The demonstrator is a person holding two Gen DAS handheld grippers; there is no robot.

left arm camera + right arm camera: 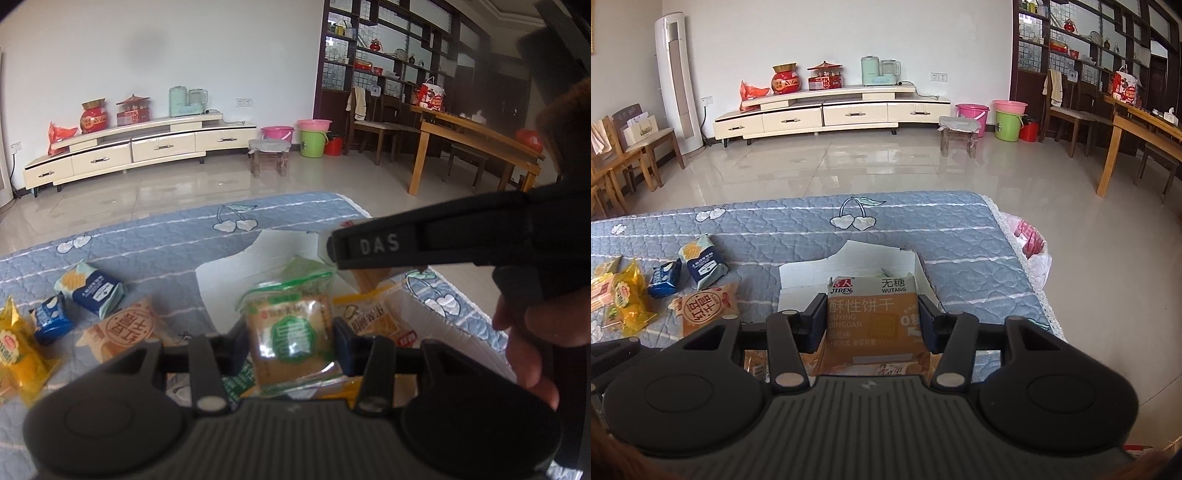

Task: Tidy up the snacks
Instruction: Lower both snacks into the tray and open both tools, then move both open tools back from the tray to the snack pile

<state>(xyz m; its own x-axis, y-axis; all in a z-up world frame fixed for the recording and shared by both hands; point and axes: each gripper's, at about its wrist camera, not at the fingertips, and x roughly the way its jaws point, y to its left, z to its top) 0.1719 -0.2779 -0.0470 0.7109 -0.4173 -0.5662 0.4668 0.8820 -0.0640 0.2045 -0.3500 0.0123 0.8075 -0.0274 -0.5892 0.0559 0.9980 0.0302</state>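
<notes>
My left gripper [291, 339] is shut on a clear packet with a green label [291, 325], held over the open white box [236, 273]. A yellow-orange packet [376, 317] lies in the box to its right. One black finger of my right gripper [376, 245] reaches in from the right above the box. In the right wrist view, my right gripper [871, 325] is shut on an orange and white biscuit packet [871, 314], just in front of the white box [812, 273]. The box stands on a blue quilted cloth [960, 236].
Loose snacks lie on the cloth to the left: a blue and white packet [703, 264], a small dark blue one [665, 278], an orange one [705, 306] and yellow ones [629, 295]. A bin with a pink bag [1030, 243] stands off the cloth's right edge.
</notes>
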